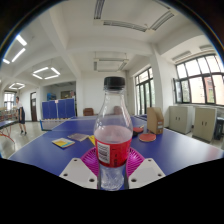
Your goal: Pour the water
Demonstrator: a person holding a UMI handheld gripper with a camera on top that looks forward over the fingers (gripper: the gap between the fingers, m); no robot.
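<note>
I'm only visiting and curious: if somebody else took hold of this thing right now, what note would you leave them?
Gripper: fingers on either side of the bottle; whether they press on it cannot be seen.
Bottle: upright on the blue table, black cap on, red label, between the fingers.
Orange cup: beyond the bottle, possibly what to pour into.
Done: the bottle is reached.
Left: check the grip, get the cap off, lift and pour.

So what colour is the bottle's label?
Red, on the bottle; the only view, the gripper view, shows it.
</note>
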